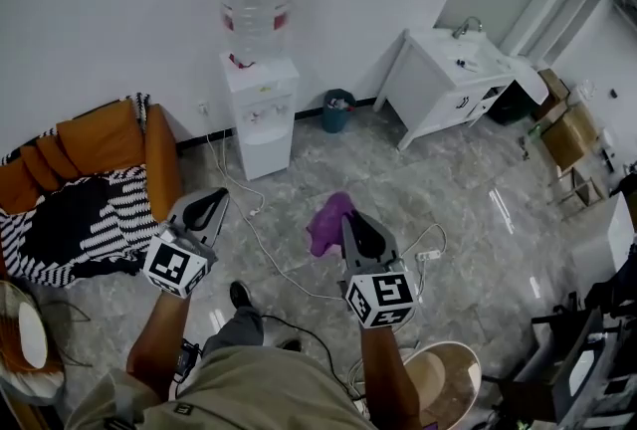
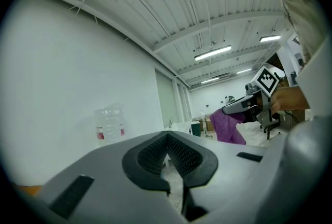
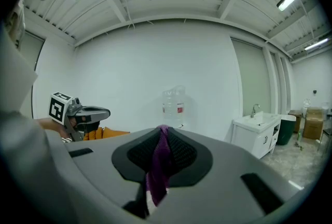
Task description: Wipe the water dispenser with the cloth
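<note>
The right gripper (image 1: 350, 222) is clamped on 1 purple cloth (image 1: 328, 223). In the right gripper view the fabric is pinched between the closed pads and its loose end hangs down toward the camera. The left gripper (image 1: 219, 197) has its jaws drawn together with nothing between them.

The water dispenser (image 1: 264, 109) stands against the far wall, well apart from both grippers. It is ahead of the right gripper and a little to its left. Its long axis is vertical: a white cabinet with 1 clear bottle (image 1: 257, 0) upended on top. In the head view it sits between the lines of the 2 grippers, somewhat closer to the left gripper's line. The cloth, though, is in the right gripper, so that one probably has to travel forward and leftward to reach the front panel.

Count: 2 grippers, 1 cloth, 1 dispenser, 1 bottle. A white cable (image 1: 261, 237) trails across the floor between the person and the dispenser, which may be a snag for feet on the way.
</note>
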`<state>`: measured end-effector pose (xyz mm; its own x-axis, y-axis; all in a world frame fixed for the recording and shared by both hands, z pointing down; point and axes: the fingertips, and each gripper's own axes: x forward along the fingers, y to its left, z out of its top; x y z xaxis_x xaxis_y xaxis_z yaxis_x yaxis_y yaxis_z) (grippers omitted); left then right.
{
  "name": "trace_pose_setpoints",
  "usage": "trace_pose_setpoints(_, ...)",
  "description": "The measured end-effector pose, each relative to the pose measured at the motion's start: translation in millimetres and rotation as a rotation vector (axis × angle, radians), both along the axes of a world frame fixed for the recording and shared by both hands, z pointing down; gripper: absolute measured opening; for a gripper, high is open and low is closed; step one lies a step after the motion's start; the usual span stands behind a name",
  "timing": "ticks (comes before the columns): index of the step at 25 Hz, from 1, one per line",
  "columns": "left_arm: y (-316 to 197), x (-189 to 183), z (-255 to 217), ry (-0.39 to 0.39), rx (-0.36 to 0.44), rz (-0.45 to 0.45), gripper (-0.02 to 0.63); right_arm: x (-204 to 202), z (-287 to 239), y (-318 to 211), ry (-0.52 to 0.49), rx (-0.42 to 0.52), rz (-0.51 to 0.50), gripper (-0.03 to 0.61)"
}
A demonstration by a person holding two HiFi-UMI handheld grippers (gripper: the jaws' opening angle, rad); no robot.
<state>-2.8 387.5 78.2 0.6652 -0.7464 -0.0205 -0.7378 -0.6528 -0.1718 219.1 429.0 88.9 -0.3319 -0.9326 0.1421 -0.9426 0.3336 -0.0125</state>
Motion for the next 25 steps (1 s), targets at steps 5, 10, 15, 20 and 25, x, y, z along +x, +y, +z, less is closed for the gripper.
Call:
trace_pose_setpoints(5, -64, -19, 2, 0.002, -0.006, 0.038, 0.016, -31, -2, -64, 0.007, -0.005, 0.009, 0.051)
trace_pose_setpoints(10, -123, -48, -2, 0.036, -0.019, 0.049, 0.015, -63, -3, -121, 0.023, -0.013, 0.015, 0.051)
trace_pose_setpoints(15, -170, -73, 5, 0.042, -0.034, 0.059, 0.015, -91, 3, -172, 0.027, -0.029, 0.019, 0.051)
trace_pose_setpoints(20, -193, -88, 12, 0.046, -0.043, 0.041, 0.015, -110, 5, -206, 0.043, -0.041, -0.020, 0.051)
trace_pose_setpoints(25, -216, -93, 23, 0.046, -0.110, -0.009, 0.015, -114, 18, -250, 0.035, -0.061, -0.067, 0.051)
